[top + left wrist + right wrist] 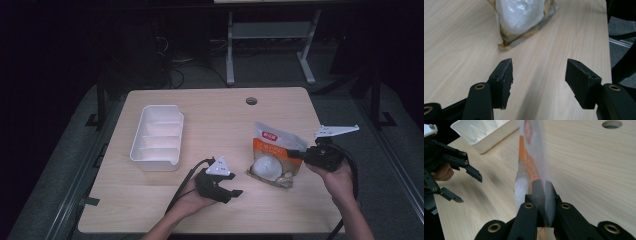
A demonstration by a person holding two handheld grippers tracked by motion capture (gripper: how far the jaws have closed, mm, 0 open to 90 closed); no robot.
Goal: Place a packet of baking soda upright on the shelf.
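Right gripper [541,202] is clenched on the pouch [274,157] by its right edge, so the pouch stands tilted, bottom corner seemingly on the table [210,107], though that's hard to confirm. Long axis runs up and away from the person. Left gripper [231,185] sits just left of the pouch, jaws released, nothing between them. Tray [157,135] lies well apart, far left.

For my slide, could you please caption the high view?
Right gripper lifts a pouch by its edge; open left gripper waits beside it.
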